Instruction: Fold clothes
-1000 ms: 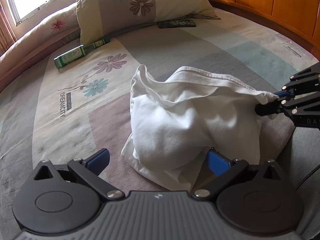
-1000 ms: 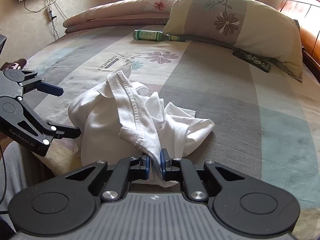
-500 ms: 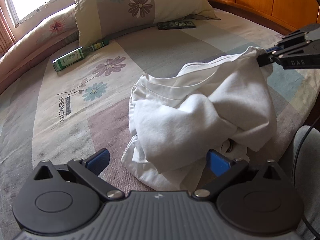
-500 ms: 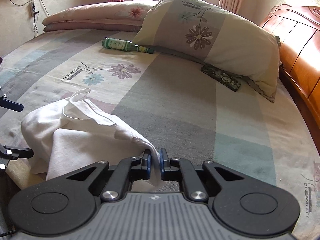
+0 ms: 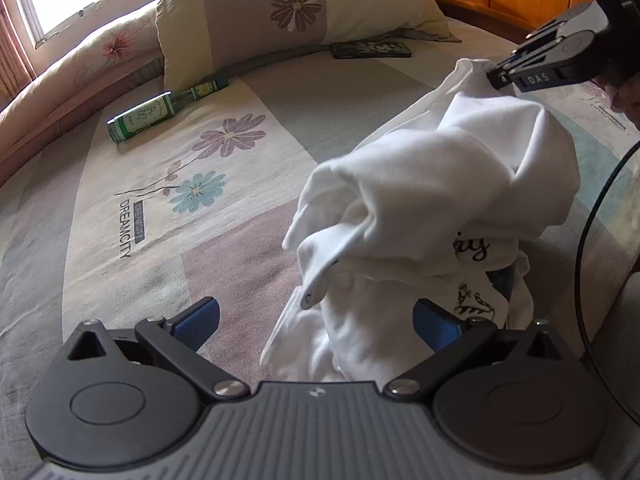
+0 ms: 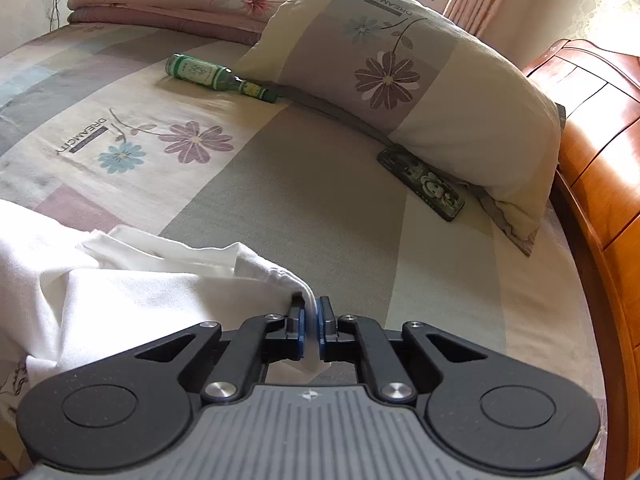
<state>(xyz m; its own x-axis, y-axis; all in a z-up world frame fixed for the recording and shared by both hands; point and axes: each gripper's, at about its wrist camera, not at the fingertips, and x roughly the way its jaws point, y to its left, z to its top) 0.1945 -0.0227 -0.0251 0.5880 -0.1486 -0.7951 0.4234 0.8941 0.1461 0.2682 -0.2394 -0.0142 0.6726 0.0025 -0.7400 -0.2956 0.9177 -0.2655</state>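
White garment (image 5: 432, 200) slanting up toward right tool (image 5: 494, 74)

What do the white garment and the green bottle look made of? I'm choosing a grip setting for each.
The white garment looks like soft matte cotton knit: it drapes in loose rounded folds, with a stitched hem and dark printed script. The green bottle looks like glossy glass, though it could be plastic; it shines along its side and carries a pale paper-like label.

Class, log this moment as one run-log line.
right gripper: shut on crumpled white cotton garment | left gripper: open | fold: not started
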